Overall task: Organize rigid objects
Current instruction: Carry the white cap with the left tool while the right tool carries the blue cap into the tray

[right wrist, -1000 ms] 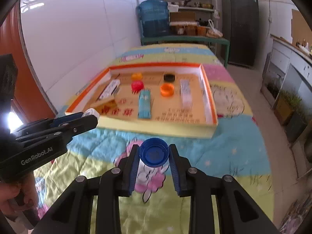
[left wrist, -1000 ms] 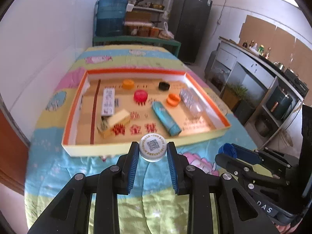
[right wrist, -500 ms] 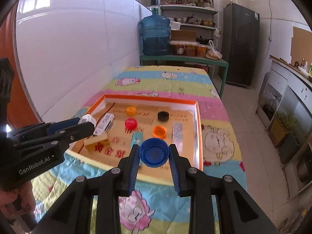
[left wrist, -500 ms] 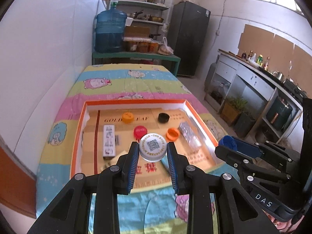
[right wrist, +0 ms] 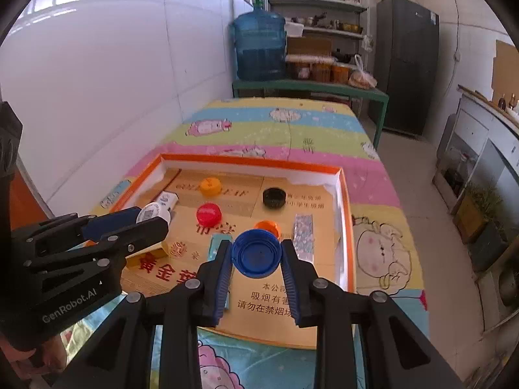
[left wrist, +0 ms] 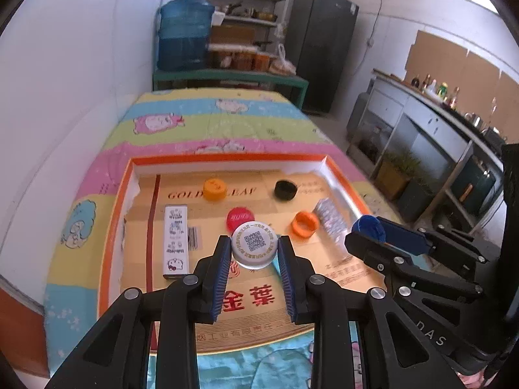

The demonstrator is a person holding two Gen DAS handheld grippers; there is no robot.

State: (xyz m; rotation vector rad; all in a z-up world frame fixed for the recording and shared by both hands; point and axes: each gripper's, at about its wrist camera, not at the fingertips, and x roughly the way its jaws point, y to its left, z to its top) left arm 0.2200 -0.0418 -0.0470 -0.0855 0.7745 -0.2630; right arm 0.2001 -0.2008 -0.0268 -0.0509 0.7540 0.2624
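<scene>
My left gripper is shut on a white cap with a QR code and holds it above the orange-rimmed cardboard tray. My right gripper is shut on a blue cap, hollow side up, also over the tray. In the tray lie a yellow-orange cap, a black cap, a red cap, an orange cap, a white carton and a foil packet. The right gripper with its blue cap shows at the right of the left wrist view.
The tray rests on a table under a striped cartoon cloth. A white wall runs along the left. Beyond the table stand a blue water jug, shelves, a dark fridge and a counter on the right.
Both grippers have moved forward from the table's near edge to over the tray, each keeping its cap. The tray's contents have not shifted.
</scene>
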